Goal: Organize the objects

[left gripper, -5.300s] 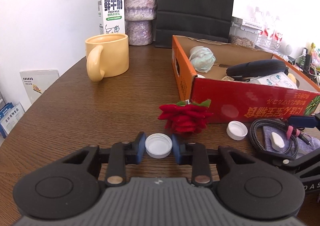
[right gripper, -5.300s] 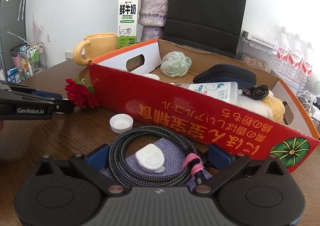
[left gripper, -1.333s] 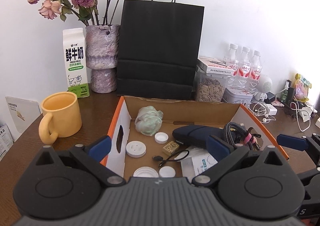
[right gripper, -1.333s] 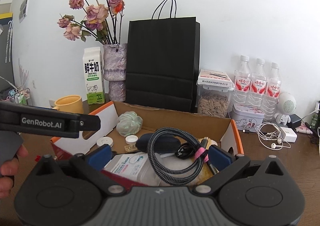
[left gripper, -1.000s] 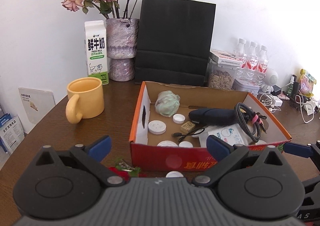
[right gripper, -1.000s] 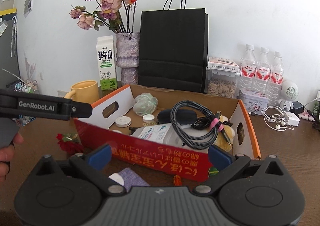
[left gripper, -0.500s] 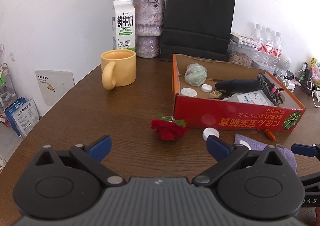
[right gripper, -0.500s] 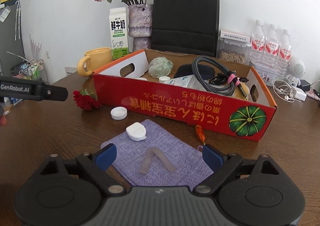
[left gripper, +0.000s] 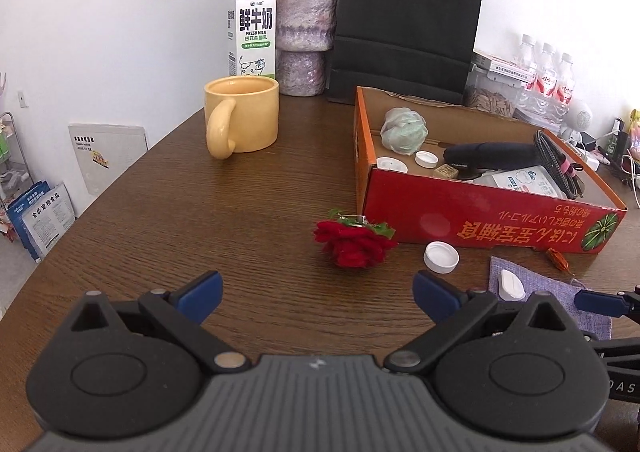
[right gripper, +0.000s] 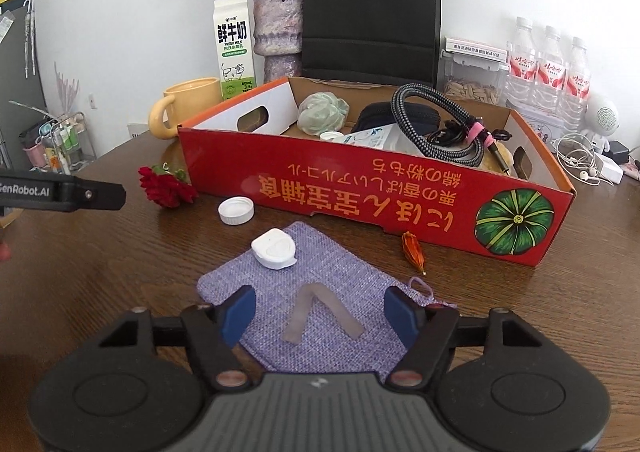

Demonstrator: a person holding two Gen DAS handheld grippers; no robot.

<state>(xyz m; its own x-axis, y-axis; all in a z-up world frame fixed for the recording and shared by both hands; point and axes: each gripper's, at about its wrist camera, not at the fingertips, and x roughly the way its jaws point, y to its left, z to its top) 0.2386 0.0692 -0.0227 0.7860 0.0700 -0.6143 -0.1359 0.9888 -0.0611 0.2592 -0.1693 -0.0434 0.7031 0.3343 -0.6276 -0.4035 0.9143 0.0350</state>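
- Right wrist view: my right gripper (right gripper: 318, 312) hangs low over the purple cloth pouch (right gripper: 320, 292), its jaws closing around the bent translucent strip (right gripper: 316, 310) lying on it; the pads are not yet touching it, so nothing is grasped.
- I judge that strip to be my next pick, though whether it is loose or part of the pouch is hard to tell.
- Beside it, the white case (right gripper: 274, 248) sits on the pouch's far corner, clear of my jaws.
- Left wrist view: my left gripper (left gripper: 316, 294) has its jaws released and wide, empty, aimed at the red rose (left gripper: 352, 242) on the tabletop (left gripper: 180, 220), with the white cap (left gripper: 441, 257) to its right.
- Ahead, the red box (right gripper: 400, 196) already holds sorted things; its near wall stands just beyond the pouch.
- Bare tabletop on the left leaves room to lift clear.
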